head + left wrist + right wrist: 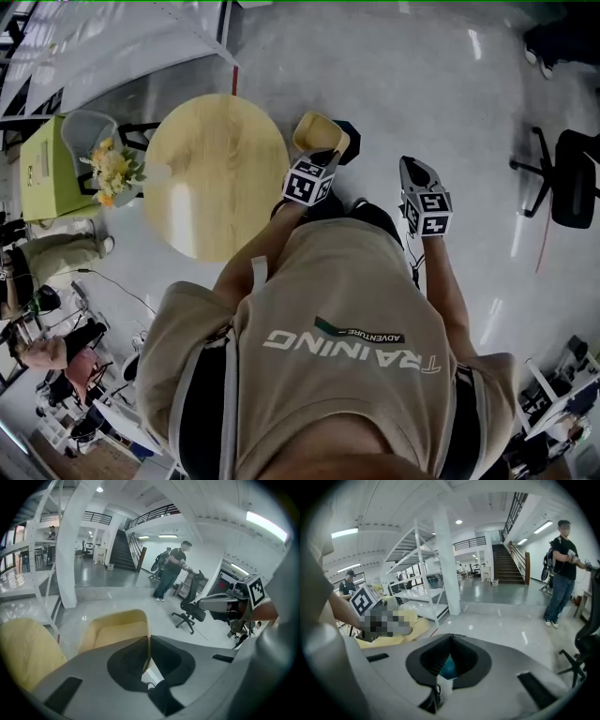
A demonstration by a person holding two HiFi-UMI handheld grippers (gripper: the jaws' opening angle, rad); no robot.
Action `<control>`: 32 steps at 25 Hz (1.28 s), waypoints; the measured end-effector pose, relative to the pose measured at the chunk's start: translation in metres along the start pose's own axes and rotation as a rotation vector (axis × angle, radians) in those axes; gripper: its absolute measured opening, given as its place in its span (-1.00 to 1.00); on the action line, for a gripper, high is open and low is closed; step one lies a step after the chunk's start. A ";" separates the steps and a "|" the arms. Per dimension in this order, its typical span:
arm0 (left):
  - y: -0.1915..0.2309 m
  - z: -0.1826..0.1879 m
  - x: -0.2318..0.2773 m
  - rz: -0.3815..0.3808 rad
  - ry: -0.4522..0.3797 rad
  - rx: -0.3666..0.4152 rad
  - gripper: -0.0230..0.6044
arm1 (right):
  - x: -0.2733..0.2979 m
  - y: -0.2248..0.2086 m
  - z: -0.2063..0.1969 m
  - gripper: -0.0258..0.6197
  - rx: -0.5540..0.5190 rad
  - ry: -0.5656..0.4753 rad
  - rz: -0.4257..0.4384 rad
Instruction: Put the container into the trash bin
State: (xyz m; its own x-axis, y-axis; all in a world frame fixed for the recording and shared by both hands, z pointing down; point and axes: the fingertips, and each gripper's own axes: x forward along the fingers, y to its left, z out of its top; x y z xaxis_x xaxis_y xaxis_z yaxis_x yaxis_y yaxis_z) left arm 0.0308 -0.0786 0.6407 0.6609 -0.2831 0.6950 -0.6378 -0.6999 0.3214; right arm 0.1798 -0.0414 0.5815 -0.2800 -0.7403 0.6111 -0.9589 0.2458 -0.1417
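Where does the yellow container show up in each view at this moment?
Head view: container at top centre, at the left gripper tip, right of the round table.
Left gripper view: lower centre, its wall clamped between the jaws.
Right gripper view: lower left, partly behind a blur.
Shared landmark: staircase, in both gripper views only.

Matt plastic, pale wood, high gloss.
Smooth, matt yellow container [117, 630]; matt grey plastic left tool [149, 645] (black ribbed pads [127, 660] inside); pale wood-grain counter [216, 173] with a soft sheen; glossy grey floor [422, 84] mirroring ceiling lights; beige cloth shirt [347, 309].
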 end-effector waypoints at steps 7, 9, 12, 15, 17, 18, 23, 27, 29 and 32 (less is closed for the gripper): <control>0.017 -0.013 0.022 -0.059 0.060 -0.021 -0.84 | 0.026 0.011 -0.003 -0.91 0.023 0.036 -0.007; 0.021 -0.020 0.032 -0.060 0.089 -0.028 -0.84 | 0.034 0.011 -0.005 -0.91 0.011 0.048 0.017; 0.021 -0.026 0.053 -0.059 0.132 -0.033 -0.84 | 0.045 -0.004 -0.013 -0.91 0.018 0.076 0.043; 0.023 -0.029 0.076 -0.057 0.164 -0.052 -0.84 | 0.067 -0.022 -0.030 -0.91 0.012 0.121 0.060; 0.029 -0.034 0.088 -0.053 0.190 -0.060 -0.84 | 0.085 -0.028 -0.045 -0.91 0.026 0.169 0.075; 0.032 -0.035 0.093 -0.052 0.201 -0.065 -0.84 | 0.092 -0.030 -0.051 -0.91 0.038 0.191 0.085; 0.044 -0.040 0.102 -0.050 0.249 -0.104 -0.84 | 0.120 -0.024 -0.064 -0.91 0.053 0.271 0.144; 0.042 -0.046 0.131 -0.103 0.302 -0.131 -0.84 | 0.143 -0.026 -0.075 -0.91 0.000 0.327 0.224; 0.039 -0.052 0.155 -0.133 0.314 -0.150 -0.84 | 0.156 -0.033 -0.090 -0.91 -0.047 0.361 0.267; 0.041 -0.071 0.187 -0.164 0.346 -0.162 -0.84 | 0.175 -0.043 -0.121 -0.91 -0.098 0.417 0.317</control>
State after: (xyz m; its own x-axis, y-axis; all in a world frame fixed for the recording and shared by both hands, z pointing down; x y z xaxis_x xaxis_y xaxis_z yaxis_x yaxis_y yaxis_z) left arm 0.1000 -0.1132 0.8296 0.6044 0.0804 0.7926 -0.6073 -0.5975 0.5237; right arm 0.1770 -0.1062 0.7887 -0.4945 -0.3139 0.8105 -0.8159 0.4890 -0.3083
